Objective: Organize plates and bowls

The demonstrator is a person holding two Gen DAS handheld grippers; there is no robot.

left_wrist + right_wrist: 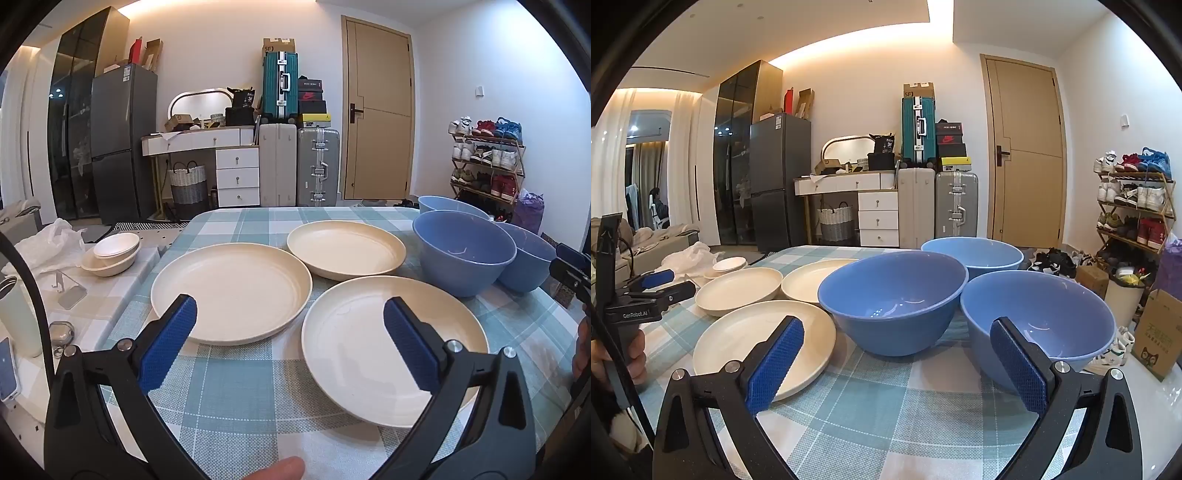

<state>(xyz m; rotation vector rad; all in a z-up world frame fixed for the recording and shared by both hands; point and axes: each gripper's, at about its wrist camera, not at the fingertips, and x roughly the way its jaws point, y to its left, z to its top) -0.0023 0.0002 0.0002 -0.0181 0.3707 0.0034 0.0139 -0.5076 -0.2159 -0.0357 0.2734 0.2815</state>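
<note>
Three cream plates lie apart on the checked tablecloth (240, 398): a left plate (231, 291), a far plate (345, 249) and a near right plate (369, 354). Three blue bowls stand to their right: a middle bowl (892, 299), a far bowl (973, 254) and a near right bowl (1045, 314). My left gripper (290, 314) hovers open over the near edges of the left and near right plates, nothing between its fingers. My right gripper (897, 339) is open in front of the middle and near right bowls, holding nothing.
Two small cream bowls (112, 254) sit stacked on a side surface to the left, beside white plastic wrap (48, 243), a phone (7, 365) and a cup (16, 317). A cardboard box (1156, 332) and a shoe rack (1134, 199) stand right of the table.
</note>
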